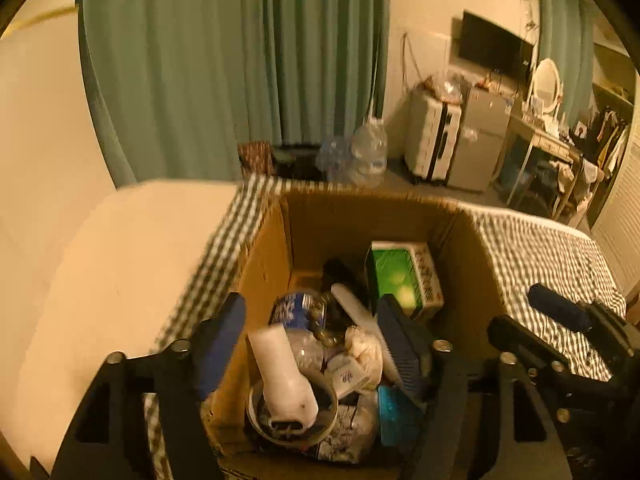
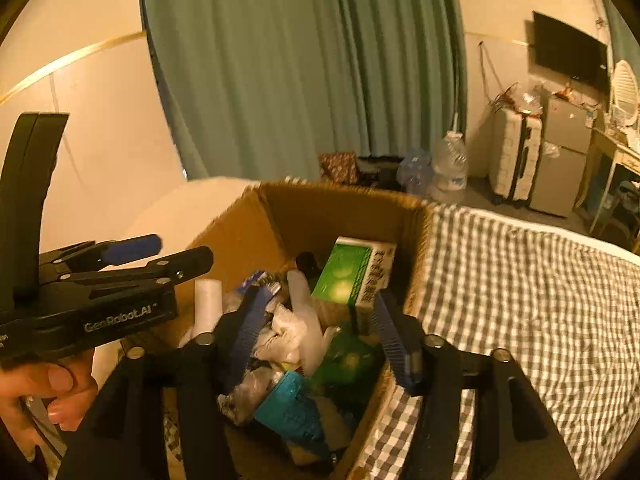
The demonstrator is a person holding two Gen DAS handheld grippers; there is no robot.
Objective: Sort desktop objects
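An open cardboard box [image 1: 272,264] [image 2: 240,240] stands on a checked cloth and is full of small items. Among them are a green carton [image 1: 404,276] [image 2: 352,272], a white bottle [image 1: 280,376] [image 2: 208,304], a teal object [image 1: 396,412] [image 2: 292,408], crumpled white tissue [image 2: 284,332] and a blue-labelled bottle [image 1: 296,308]. My left gripper [image 1: 312,340] [image 2: 182,252] hangs open over the box's left part; the white bottle lies loose below, between its blue pads and touching neither. My right gripper [image 2: 320,330] [image 1: 516,308] is open above the box's right part, holding nothing.
The checked cloth [image 2: 520,300] spreads to the right of the box. A cream surface [image 1: 120,260] lies to its left. A hand [image 2: 48,392] holds the left gripper's handle. Behind are green curtains, water bottles [image 1: 368,152], a suitcase, a small fridge and a dressing table.
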